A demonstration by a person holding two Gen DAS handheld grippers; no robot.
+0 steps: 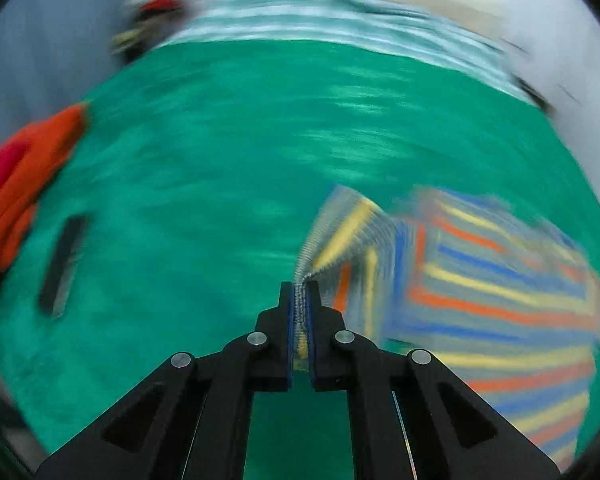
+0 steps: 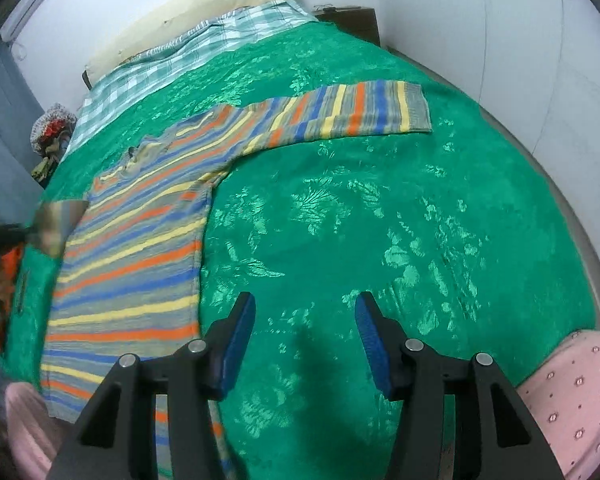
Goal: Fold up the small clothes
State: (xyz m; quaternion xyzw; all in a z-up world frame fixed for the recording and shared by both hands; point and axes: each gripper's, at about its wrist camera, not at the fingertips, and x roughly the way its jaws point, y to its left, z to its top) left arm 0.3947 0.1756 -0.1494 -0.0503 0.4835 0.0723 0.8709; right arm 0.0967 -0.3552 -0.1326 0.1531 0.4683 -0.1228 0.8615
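Striped sweater (image 2: 140, 248) lies spread on the bed, body at the near left, one sleeve (image 2: 360, 110) stretched flat toward the far right. It looks like a soft knit, light and floppy; I expect it to drape and stretch under its own weight, not slip. I judge the ribbed cuffs and hem are the best holds, thick enough to pinch.

Left gripper (image 1: 300, 320) has its fingers clamped on the other sleeve's ribbed cuff (image 1: 328, 240), fabric bunched between the pads. That view is smeared, so detail is poor. Right gripper (image 2: 304, 336) is about half open, holding nothing, over bare cover just right of the hem.

Green bedspread (image 2: 420, 240) is shiny with a leaf pattern; cloth may slide on it. Checked sheet (image 2: 172, 64) and pillow (image 2: 204, 4) lie at the far end, white walls around, orange clothes (image 1: 24, 184) at the left edge.
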